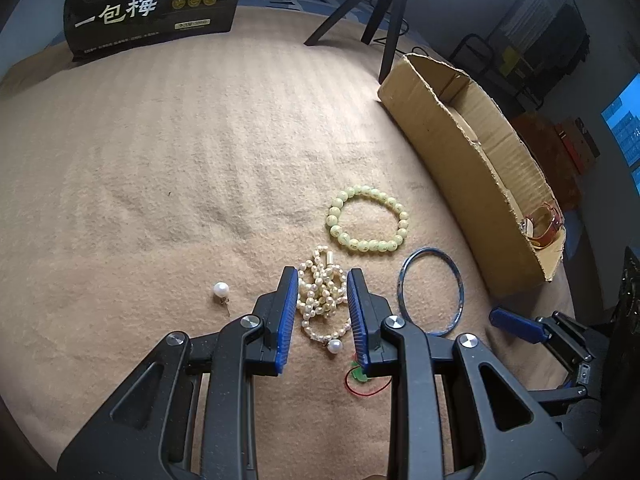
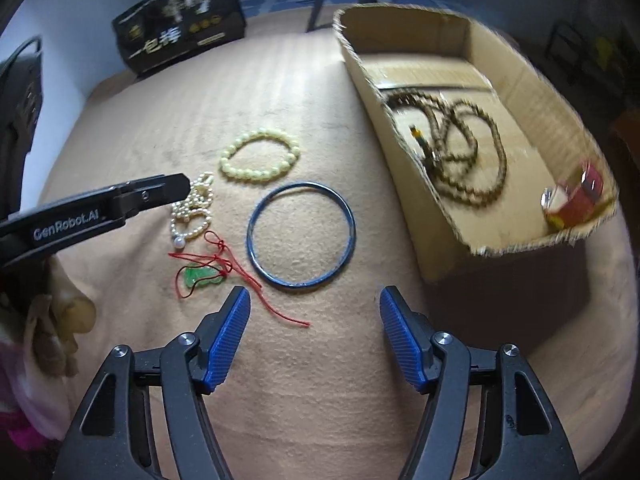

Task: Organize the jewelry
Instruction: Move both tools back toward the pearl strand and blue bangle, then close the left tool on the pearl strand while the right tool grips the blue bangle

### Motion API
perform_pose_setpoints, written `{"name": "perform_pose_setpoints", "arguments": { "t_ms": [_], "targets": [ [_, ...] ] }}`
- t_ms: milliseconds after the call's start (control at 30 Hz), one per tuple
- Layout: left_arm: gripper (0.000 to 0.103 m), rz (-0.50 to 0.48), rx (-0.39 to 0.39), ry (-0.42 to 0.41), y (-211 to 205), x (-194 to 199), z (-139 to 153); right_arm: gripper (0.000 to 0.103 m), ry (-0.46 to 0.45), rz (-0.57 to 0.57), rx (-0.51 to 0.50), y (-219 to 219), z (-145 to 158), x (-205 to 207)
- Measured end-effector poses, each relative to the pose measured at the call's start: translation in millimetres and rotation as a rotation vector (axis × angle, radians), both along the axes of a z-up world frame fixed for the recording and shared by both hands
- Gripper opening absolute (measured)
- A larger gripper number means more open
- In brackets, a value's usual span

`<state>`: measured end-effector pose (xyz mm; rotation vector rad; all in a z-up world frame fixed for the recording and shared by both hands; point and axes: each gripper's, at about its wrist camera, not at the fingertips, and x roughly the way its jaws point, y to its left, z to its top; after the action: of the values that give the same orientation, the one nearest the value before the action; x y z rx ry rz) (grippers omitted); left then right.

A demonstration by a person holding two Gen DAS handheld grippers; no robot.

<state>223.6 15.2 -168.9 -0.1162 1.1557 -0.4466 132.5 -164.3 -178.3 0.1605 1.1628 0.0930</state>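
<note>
Pearl strand [image 1: 322, 298] between left tool [image 1: 322, 276] (perhaps untouched)

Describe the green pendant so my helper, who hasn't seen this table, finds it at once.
Start at the cardboard box on the tan cloth, then go to the blue bangle beside it. Just past the bangle, below the pearl strand, lies the green pendant, the only piece on a red cord.
</note>
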Motion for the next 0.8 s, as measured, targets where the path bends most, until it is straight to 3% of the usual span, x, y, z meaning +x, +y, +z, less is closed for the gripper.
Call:
{"name": "perform_pose_setpoints", "arguments": {
  "t_ms": [200,300,367,800],
  "targets": [
    [0.024,-0.014,-0.005,0.015,-4.8,3.2,-6.6,0.068,0.023,-0.046,0.038,0.8,-6.9,2.0],
    [0.024,-0.015,-0.011,0.021,-5.5,4.3,-8.9,0.078,0.028,-0.091,0.084,-3.8,-7.8,4.7],
    [0.024,-0.018,-0.014,0.025,-5.6,5.1,-10.3,0.08,0.026,-0.116,0.1,-3.3,-7.6,7.5],
    [0.024,-0.041,-0.033,0.037,-9.2,9.4,-18.1,0.08,0.014,-0.156,0.008,14.2,-14.5,24.7]
  ]
}}
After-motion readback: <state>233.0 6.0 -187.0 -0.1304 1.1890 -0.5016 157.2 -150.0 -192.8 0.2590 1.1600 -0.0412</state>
